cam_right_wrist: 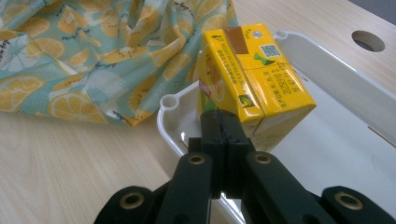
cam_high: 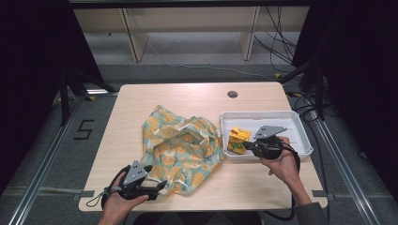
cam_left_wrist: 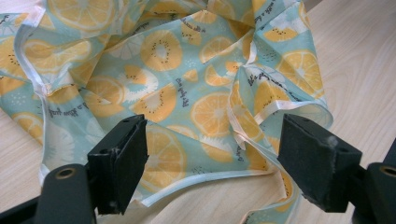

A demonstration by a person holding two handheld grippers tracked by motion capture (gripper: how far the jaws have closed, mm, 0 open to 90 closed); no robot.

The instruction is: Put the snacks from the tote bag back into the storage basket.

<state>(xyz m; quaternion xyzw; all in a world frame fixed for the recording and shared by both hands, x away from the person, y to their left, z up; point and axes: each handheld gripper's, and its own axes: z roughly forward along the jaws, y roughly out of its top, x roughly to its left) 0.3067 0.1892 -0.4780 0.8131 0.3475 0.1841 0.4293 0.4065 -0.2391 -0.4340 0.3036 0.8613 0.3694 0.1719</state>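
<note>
Juice carton (cam_right_wrist: 252, 79) sat upright at near-left end of white tray (cam_right_wrist: 345, 88), top edge apparently nipped in right gripper (cam_right_wrist: 224, 135); jaws pressed fully together, whether carton flap truly lay between them could not be told. Left gripper (cam_left_wrist: 212, 158) jaws stood wide apart over hem of fruit-print cloth bag (cam_left_wrist: 177, 79), pads clear of fabric. Bag lay crumpled on table (cam_high: 187, 96) just beside tray; contents hidden. Tray held nothing else visible. Judged: carton barely picked, not lifted; transfer to bag left, bag mouth not yet held open.
</note>
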